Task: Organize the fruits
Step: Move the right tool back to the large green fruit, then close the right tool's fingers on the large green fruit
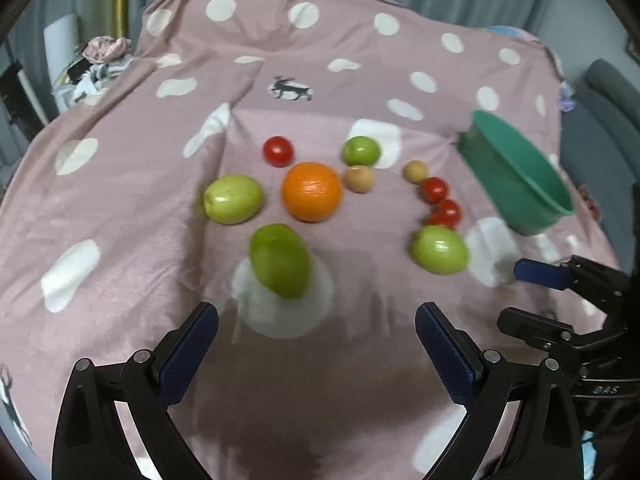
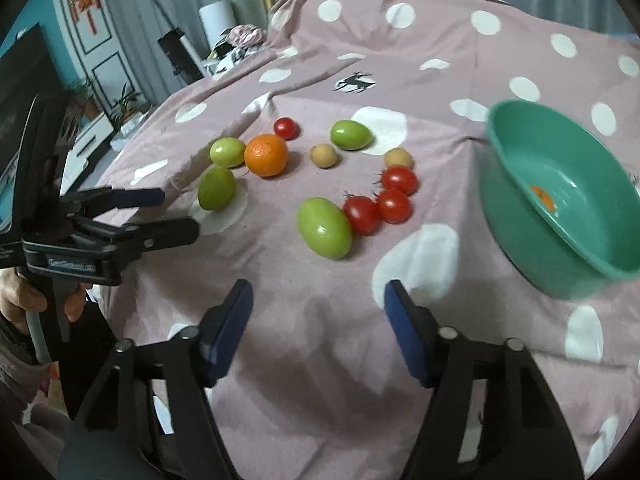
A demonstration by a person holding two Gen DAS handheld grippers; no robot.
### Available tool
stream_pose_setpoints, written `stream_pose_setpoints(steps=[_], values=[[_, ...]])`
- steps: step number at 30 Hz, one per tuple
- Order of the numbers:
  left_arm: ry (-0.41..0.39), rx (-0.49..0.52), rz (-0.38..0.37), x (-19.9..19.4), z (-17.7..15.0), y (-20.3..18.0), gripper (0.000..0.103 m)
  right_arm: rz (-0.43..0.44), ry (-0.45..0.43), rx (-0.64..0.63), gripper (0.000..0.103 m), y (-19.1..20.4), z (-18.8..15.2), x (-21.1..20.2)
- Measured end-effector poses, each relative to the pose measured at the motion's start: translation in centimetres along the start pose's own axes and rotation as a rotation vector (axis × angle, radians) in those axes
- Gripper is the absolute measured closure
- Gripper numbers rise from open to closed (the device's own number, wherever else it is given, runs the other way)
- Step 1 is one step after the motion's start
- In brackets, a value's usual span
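Pink dotted cloth (image 2: 460, 40) carries the loose fruit at frame centre: orange (image 2: 266, 155), green fruits, red tomatoes (image 2: 394, 205). Teal bowl (image 2: 516, 216) waits at right, presumably to collect them. Left hand-held gripper (image 1: 316, 344) and right hand-held gripper (image 2: 318, 320) hover with jaws apart, empty, ready to pick.

Dim indoor light, soft shadows below the grippers on the bedspread (image 1: 120, 208). Small glare on the orange (image 1: 311, 191). Motion blur on the green bowl (image 2: 560, 208); fisheye bending, dark corners.
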State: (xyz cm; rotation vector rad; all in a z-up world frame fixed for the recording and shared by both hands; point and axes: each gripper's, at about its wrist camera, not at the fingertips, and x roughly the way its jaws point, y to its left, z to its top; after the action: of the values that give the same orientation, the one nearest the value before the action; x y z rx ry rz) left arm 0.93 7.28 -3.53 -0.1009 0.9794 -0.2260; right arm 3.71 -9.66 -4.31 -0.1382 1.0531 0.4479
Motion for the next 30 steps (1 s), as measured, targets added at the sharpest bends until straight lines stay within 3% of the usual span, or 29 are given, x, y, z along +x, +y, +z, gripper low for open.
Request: stream_pose_setpoints(steps=[3,13,18,25,30], values=[[0.007,-0.001,-0.001,0.7,0.2,0.4,0.004,0.017,0.012,0.001,0.052,0.1,0.8,1.2],[0.012,-0.021,-0.004,1.9,1.3,1.5,0.009,0.008,0.041,-0.007,0.059,-0.5,2.9,3.8],[0.022,-0.020,0.028,2.5,1.4,1.8,0.026,0.009,0.057,-0.014,0.062,-0.6,3.6,4.7],[0.023,-0.037,0.038,3.0,1.7,2.2,0.033,0.023,0.071,-0.029,0.065,-0.3,4.0,5.6],[0.023,-0.037,0.042,3.5,2.0,2.4,0.057,0.041,0.080,-0.030,0.067,-0.1,4.1,6.1]])
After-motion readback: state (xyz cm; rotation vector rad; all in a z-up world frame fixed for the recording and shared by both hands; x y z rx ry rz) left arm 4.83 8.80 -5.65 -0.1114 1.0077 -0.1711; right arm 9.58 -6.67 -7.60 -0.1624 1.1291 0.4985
